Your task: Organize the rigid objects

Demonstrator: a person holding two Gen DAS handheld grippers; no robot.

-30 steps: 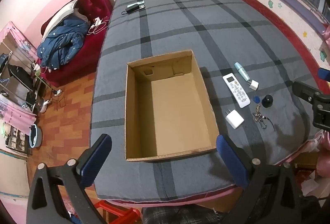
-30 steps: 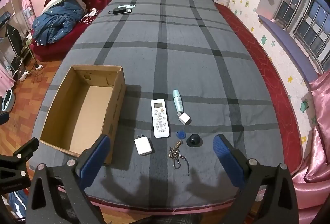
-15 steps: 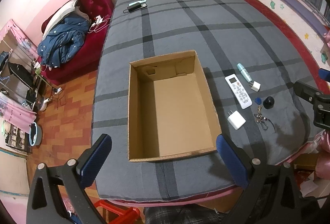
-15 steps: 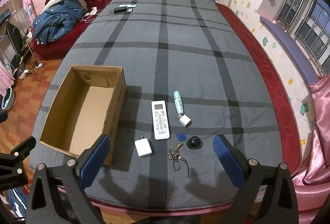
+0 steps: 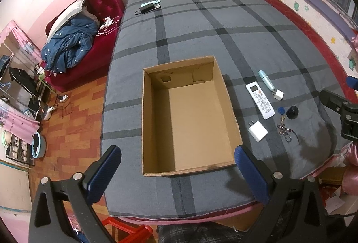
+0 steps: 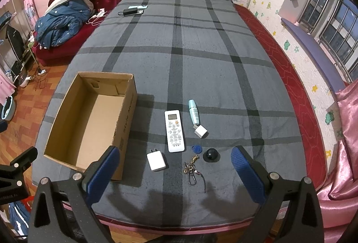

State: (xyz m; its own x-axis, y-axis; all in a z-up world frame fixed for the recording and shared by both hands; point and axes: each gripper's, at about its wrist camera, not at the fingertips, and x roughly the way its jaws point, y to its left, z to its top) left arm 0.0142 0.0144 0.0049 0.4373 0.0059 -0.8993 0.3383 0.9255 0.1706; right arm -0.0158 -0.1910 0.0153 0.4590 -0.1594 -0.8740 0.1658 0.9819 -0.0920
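An empty cardboard box (image 5: pixel 190 117) (image 6: pixel 89 120) sits on the grey plaid bed near its front edge. Right of it lie a white remote (image 6: pixel 174 130) (image 5: pixel 260 99), a big white charger (image 6: pixel 156 161) (image 5: pixel 257 130), a small white cube plug (image 6: pixel 200 131), a pale blue tube (image 6: pixel 193 111), a blue tag (image 6: pixel 196 149), a black knob (image 6: pixel 210 154) and a key bunch (image 6: pixel 191 170). My left gripper (image 5: pixel 179 172) hovers open above the box's near side. My right gripper (image 6: pixel 175 172) hangs open over the small items, touching none.
Phones and a black power bank (image 6: pixel 134 10) lie at the bed's far end. A red sofa with a blue jacket (image 5: pixel 71 46) stands left, over an orange tiled floor. A red mattress border (image 6: pixel 288 77) and window wall run along the right.
Both views have shifted slightly, the left one drifting left so the box sits further right in frame. Both grippers stay open, and the objects lie unmoved.
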